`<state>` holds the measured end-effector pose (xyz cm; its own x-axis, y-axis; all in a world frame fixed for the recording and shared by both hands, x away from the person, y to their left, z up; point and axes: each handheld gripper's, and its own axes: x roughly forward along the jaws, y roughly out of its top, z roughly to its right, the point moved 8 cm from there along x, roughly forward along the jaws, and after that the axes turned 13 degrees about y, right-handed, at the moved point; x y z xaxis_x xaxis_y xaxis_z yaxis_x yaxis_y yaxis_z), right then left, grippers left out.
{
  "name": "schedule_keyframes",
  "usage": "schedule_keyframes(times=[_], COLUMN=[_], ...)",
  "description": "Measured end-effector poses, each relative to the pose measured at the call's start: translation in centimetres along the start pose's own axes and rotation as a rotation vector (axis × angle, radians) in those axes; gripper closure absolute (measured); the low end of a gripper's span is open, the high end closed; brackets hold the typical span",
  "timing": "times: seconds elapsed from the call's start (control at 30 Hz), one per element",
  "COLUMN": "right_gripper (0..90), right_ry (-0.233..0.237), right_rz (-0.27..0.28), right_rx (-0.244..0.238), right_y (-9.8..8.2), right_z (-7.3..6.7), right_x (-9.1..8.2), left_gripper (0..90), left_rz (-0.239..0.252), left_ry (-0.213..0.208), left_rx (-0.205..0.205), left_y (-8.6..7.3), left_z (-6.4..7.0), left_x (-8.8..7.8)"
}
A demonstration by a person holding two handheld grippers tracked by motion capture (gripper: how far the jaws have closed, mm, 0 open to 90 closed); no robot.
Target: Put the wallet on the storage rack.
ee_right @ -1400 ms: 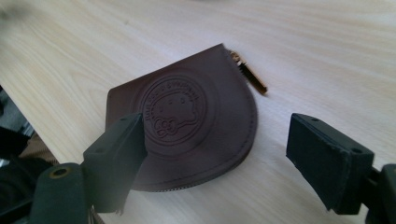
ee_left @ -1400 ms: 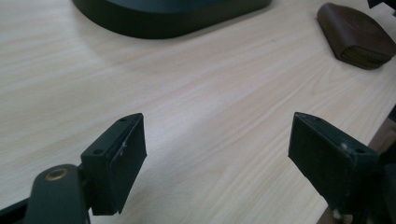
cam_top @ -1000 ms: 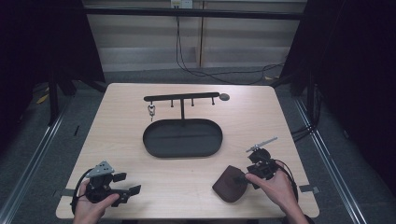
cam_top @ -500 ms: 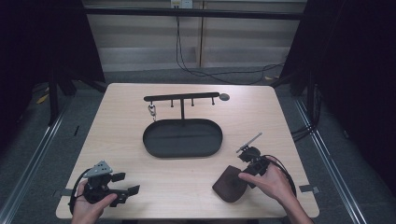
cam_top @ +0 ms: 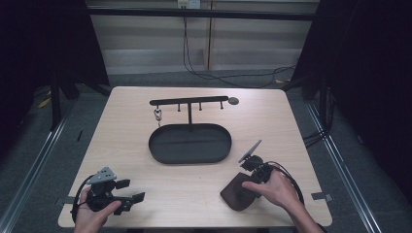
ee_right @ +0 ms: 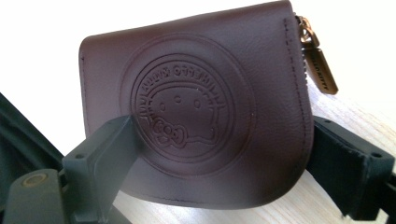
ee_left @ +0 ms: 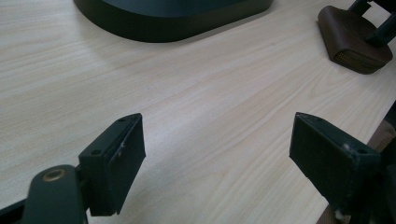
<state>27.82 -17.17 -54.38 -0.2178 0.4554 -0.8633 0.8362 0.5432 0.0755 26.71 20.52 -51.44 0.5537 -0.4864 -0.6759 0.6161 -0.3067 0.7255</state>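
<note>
Light wood table (cam_top: pixel 145 145), 2 hand-held grippers at the near edge

Left gripper (cam_top: pixel 130 193) sits near the front-left corner, held in the person's left hand (cam_top: pixel 90 216). In the left gripper view its 2 jaws stand wide apart over bare wood, nothing between them. Same view: the near wall of the tray (ee_left: pixel 159 23) at the top, the wallet (ee_left: pixel 352 39) at the top right

Right gripper (cam_top: pixel 243 187) is at the front right, held in the right hand (cam_top: pixel 274 189), grey plate on top tilted up toward the tray. Brown leather wallet (ee_right: pixel 196 100) lies on the table just in front of that hand, near the front edge, well apart from the tray. In the right gripper view the wallet sits between the 2 jaws: left jaw overlaps its lower-left edge, right jaw is at its right edge. Cannot tell if the pads are pressing it. Round embossed emblem on its face, zip pull (ee_right: pixel 320 65) hanging at its upper right

Black oval tray (cam_top: pixel 189 143) at table centre. Behind it a black rack (cam_top: pixel 189 102) with 1 crossbar on a post, a small metal clip (cam_top: pixel 158 115) hanging at its left end. A small dark disc (cam_top: pixel 233 101) lies just off the bar's right end
</note>
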Motion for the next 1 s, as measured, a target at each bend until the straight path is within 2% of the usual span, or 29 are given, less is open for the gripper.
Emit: schedule_keyframes(times=[0.1, 0.17, 0.27, 0.33, 0.4, 0.47, 0.6, 0.83, 1.0], right_gripper=[12.1, 12.9, 14.8, 22.3, 27.9, 28.5, 33.6, 36.7, 46.3], right_ry=[0.038, 0.046, 0.04, 0.032, 0.039, 0.038, 0.006, -0.006, 0.002], right_rz=[0.008, 0.014, 0.021, 0.04, 0.063, 0.063, 0.076, 0.081, 0.108], right_rx=[0.011, 0.006, 0.003, 0.008, 0.032, 0.034, 0.02, 0.025, 0.032], right_y=[0.3, 0.5, 0.8, 0.8, 0.9, 0.9, 1.1, 1.2, 1.3], right_z=[0.0, -0.1, -0.2, -0.1, 0.0, 0.1, 0.1, -0.1, 0.0], right_x=[0.3, 0.3, 0.3, -0.1, -0.5, -0.6, -0.9, -1.2, -2.1], left_gripper=[18.2, 18.1, 18.2, 18.2, 18.2, 18.2, 18.3, 18.4, 18.7], left_rz=[0.001, 0.0, 0.001, 0.005, 0.002, 0.001, -0.006, -0.014, -0.025], left_ry=[0.0, -0.001, -0.003, 0.0, -0.002, -0.002, 0.007, 0.004, 0.009], left_rx=[0.0, 0.001, 0.001, -0.002, 0.0, 0.002, 0.007, 0.007, 0.018], left_y=[0.0, 0.0, 0.0, 0.0, 0.0, 0.0, -0.1, -0.2, -0.3], left_z=[0.0, 0.0, 0.0, 0.0, -0.1, -0.1, -0.1, -0.1, -0.2], left_x=[0.0, 0.0, -0.1, -0.1, -0.1, -0.1, -0.1, 0.0, 0.0])
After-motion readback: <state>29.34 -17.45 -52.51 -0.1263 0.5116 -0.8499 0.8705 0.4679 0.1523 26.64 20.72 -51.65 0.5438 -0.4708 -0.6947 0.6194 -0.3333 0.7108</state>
